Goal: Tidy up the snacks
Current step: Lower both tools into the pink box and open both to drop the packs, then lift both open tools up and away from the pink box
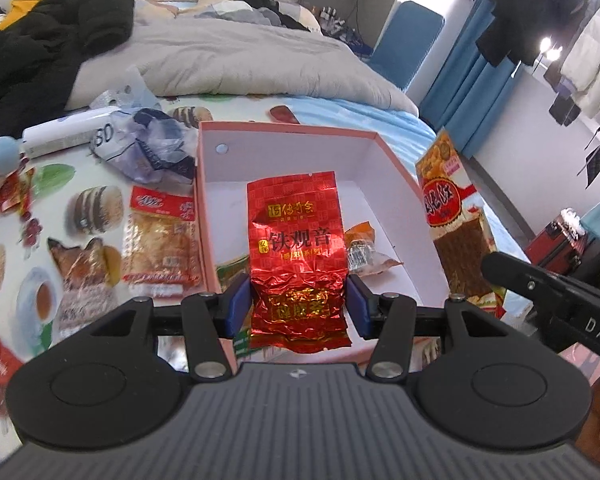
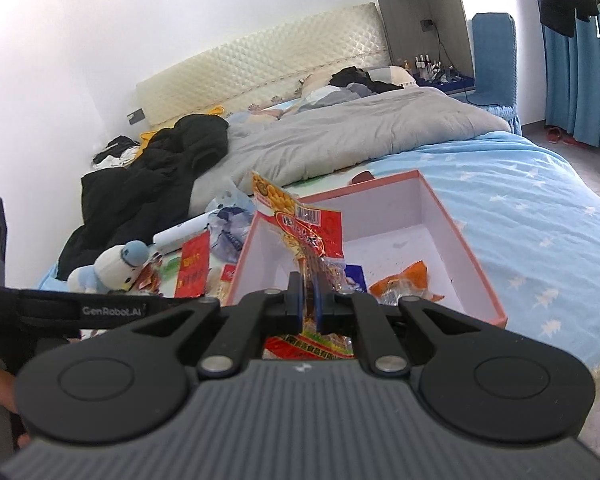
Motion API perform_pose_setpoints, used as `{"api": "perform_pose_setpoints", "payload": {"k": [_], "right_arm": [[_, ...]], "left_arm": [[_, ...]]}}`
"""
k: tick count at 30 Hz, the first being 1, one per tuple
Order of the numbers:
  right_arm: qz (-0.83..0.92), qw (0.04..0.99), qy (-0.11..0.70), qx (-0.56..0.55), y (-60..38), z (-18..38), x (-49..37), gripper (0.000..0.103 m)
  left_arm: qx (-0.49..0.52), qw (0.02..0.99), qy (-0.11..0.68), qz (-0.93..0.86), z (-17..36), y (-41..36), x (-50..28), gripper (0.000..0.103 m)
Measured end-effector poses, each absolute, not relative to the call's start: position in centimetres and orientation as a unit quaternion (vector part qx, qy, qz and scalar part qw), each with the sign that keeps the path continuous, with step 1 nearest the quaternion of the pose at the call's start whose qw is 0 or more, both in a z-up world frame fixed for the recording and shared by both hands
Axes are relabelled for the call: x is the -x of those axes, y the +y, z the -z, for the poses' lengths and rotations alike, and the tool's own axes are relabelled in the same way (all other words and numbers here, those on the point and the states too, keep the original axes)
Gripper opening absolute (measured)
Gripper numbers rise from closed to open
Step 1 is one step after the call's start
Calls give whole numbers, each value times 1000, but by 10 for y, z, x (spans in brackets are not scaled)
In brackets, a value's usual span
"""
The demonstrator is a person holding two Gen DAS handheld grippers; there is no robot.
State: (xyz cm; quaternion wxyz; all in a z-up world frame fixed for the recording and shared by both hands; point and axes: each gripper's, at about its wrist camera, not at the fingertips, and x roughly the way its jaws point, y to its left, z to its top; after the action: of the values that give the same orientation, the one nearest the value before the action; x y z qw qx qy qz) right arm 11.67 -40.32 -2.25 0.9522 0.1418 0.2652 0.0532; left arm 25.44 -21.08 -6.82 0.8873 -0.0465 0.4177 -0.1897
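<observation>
**Two grippers, each holding a snack packet at a pink box on a bed**

The left gripper (image 1: 298,306) is closed on the lower part of a red foil tea packet (image 1: 298,248), with 1 blue pad (image 1: 236,304) pressing each side edge. The packet's long axis runs away from the camera along the fingers; its printed face is toward the lens, characters upright, and its crinkled bottom seam lies nearest the gripper body. Its far end reaches over the interior of the pink box (image 1: 392,160), above the near wall. Whether the packet touches the box floor cannot be told.

The right gripper (image 2: 309,304) is clamped narrowly on a long red-and-clear snack packet (image 2: 312,240), held edge-on between the pads. In the left wrist view this packet (image 1: 456,216) stands roughly upright just outside the box's right wall, long axis near vertical, tilted slightly. Its lower end is hidden behind the right gripper's fingers in the right wrist view.

Inside the box lie an orange wrapped snack (image 2: 404,280) and a green packet (image 1: 232,272), the latter mostly covered by the tea packet and the left finger. A blue item beside the orange snack is too hidden to identify.

Left of the box, on the printed cloth (image 1: 60,176), lie a clear-and-red snack pack (image 1: 162,240), a crumpled plastic bag (image 1: 152,148) and a plush toy (image 2: 112,268).
</observation>
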Motion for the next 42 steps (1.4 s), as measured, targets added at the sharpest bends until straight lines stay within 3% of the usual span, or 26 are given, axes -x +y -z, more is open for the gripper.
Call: {"api": "perform_pose_setpoints", "payload": {"k": [12, 17, 18, 20, 21, 22, 24, 42], "right_arm": [[-61, 940, 299, -151, -426, 62, -197, 9], [-46, 933, 319, -162, -429, 80, -216, 15], [-46, 931, 321, -167, -431, 82, -218, 15], [-36, 930, 328, -165, -430, 85, -221, 15], [-28, 929, 332, -160, -429, 87, -222, 20], [-21, 928, 337, -157, -428, 87, -223, 36], [-19, 927, 337, -162, -428, 87, -221, 57], [-22, 949, 269, -164, -386, 28, -124, 57]], "left_arm": [[30, 879, 436, 189, 103, -246, -333, 57], [43, 870, 450, 197, 113, -242, -349, 58], [44, 867, 455, 200, 115, -241, -350, 60], [52, 867, 455, 196, 116, -235, -351, 73], [51, 868, 453, 195, 115, -234, -349, 82], [49, 870, 449, 195, 113, -232, -348, 83], [47, 874, 442, 198, 107, -229, -343, 83], [48, 906, 362, 214, 23, -166, -220, 83]]}}
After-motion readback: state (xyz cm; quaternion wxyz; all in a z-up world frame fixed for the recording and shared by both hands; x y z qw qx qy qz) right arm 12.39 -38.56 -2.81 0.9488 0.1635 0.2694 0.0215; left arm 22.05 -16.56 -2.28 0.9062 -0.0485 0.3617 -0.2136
